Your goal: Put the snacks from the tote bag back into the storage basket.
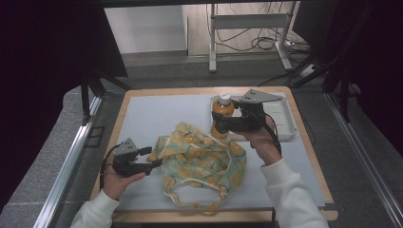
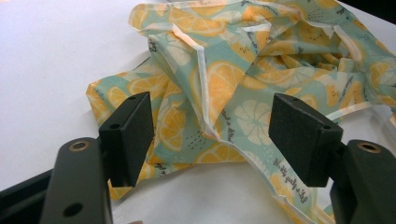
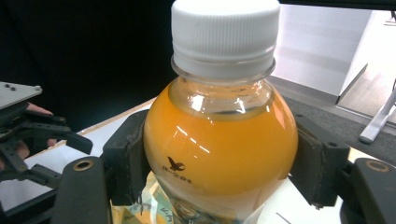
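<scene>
A bottle of orange juice (image 1: 222, 114) with a white cap stands upright in my right gripper (image 1: 219, 122), whose jaws are shut on its body (image 3: 219, 149). It hangs over the far edge of a crumpled cloth bag (image 1: 199, 164) printed with orange slices on pale green. My left gripper (image 1: 156, 157) rests on the mat at the bag's left edge. Its jaws stand open, and a fold of the bag (image 2: 224, 93) lies just beyond the pads (image 2: 133, 135) without touching them.
A white tray (image 1: 281, 118) sits at the table's far right, just behind the bottle. A pale blue mat (image 1: 157, 111) covers the wooden table (image 1: 304, 137). The bag's handle loops (image 1: 195, 192) trail toward the front edge. Dark floor and a metal frame lie beyond.
</scene>
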